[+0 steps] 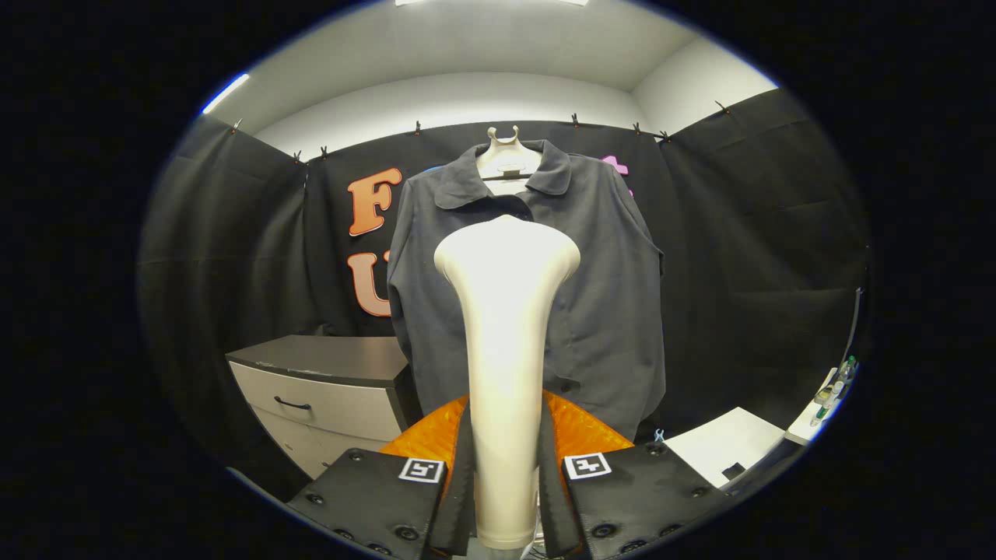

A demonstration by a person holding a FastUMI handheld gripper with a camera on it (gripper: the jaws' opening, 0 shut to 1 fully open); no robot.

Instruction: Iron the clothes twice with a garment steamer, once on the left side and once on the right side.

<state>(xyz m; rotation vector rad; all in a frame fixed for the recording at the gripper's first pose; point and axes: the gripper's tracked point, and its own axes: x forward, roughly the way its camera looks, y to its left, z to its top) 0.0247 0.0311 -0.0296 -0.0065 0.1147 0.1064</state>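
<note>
A cream-white garment steamer (pixel 506 350), plain and unpatterned, is clamped from both sides by the gripper (pixel 506 459), and square black-and-white markers (pixel 421 470) are carried on the black finger mounts. A dark charcoal-grey shirt (pixel 607 303), plain in weave, is seen beyond the steamer at twelve o'clock, hung on an off-white hanger (pixel 507 152). At nine o'clock of the steamer, a cabinet (pixel 327 397) is shown with a dark grey top, light grey drawer fronts and a black handle. At four o'clock, a white bench (pixel 724 447) is seen. The ceiling is painted pale grey-white.
</note>
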